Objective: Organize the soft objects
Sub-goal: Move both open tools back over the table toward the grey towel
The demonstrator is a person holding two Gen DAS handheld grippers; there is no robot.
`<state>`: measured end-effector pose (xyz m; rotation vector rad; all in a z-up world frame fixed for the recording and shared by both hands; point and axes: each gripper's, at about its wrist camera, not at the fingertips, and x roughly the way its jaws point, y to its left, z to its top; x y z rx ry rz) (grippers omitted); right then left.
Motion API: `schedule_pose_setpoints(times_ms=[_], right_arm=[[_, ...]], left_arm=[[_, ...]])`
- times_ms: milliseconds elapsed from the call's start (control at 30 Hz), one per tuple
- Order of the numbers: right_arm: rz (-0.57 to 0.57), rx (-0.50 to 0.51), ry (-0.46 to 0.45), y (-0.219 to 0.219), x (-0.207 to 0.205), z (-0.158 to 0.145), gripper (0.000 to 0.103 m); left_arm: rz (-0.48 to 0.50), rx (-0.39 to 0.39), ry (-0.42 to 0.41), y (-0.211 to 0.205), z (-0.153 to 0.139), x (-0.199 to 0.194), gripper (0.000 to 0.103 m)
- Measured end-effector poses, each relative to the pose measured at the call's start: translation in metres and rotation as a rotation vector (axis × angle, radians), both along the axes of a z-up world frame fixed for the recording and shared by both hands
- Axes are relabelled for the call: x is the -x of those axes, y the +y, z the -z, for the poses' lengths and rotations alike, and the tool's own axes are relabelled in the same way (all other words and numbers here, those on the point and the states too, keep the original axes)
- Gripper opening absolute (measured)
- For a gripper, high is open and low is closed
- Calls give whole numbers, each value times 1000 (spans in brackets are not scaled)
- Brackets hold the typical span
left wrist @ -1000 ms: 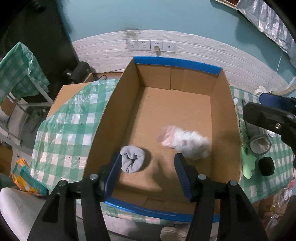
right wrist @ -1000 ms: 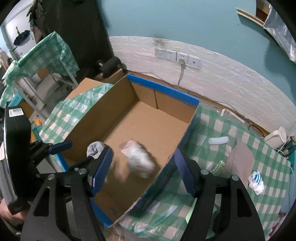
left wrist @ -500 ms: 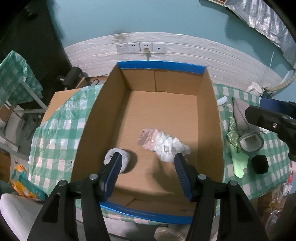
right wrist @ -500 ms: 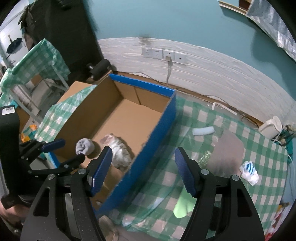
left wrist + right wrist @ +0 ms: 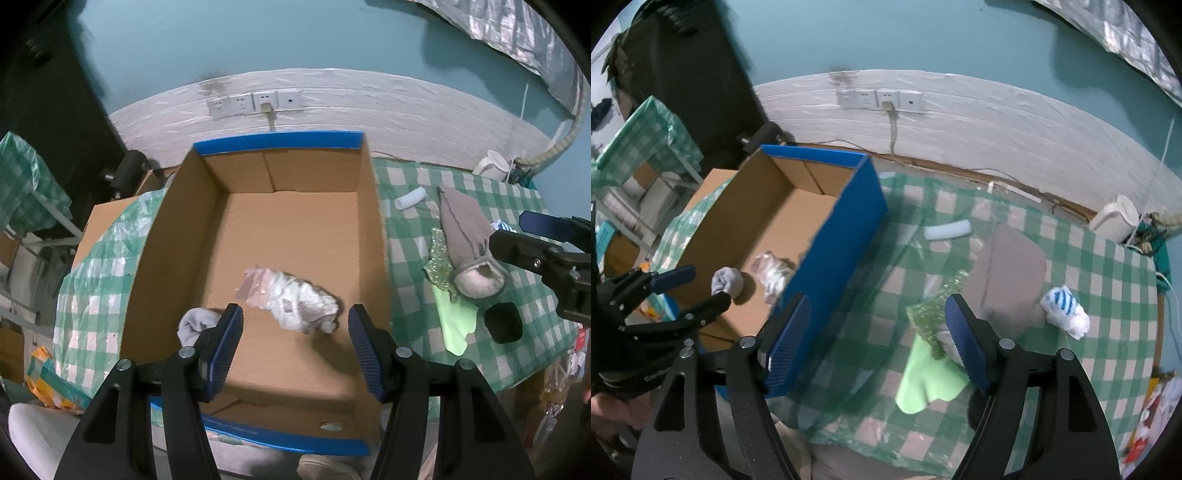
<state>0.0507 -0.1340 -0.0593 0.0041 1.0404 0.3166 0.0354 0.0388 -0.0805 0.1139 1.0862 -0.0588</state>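
Note:
An open cardboard box (image 5: 184,229) with blue outer walls (image 5: 834,254) stands on the green checked table. Inside lie a rolled grey sock (image 5: 194,325) (image 5: 727,282) and a white bagged bundle (image 5: 299,299) (image 5: 774,275). My left gripper (image 5: 295,350) is open and empty over the box's near end. My right gripper (image 5: 877,338) is open and empty above the table right of the box. Below it lie a light green cloth (image 5: 929,382), a glittery green piece (image 5: 932,310) and a grey sock (image 5: 1012,273) (image 5: 463,243).
A blue-striped white sock (image 5: 1063,310), a pale rolled tube (image 5: 947,229) and a black round object (image 5: 503,322) lie on the checkered cloth (image 5: 1108,280). A white object (image 5: 1113,218) stands at the back right near the wall. A second covered table (image 5: 639,136) stands at far left.
The white bundle came to rest in the box. My right gripper has swung right, from over the box to over the table. My left gripper has drawn back slightly.

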Motion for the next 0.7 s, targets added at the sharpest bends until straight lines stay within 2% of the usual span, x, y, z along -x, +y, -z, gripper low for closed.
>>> schedule_pose_setpoints(times_ms=[700], right_arm=[[157,-6,80,-83,-3,32,79]], left_arm=[[102,-26,31,-70,7,-8,61]])
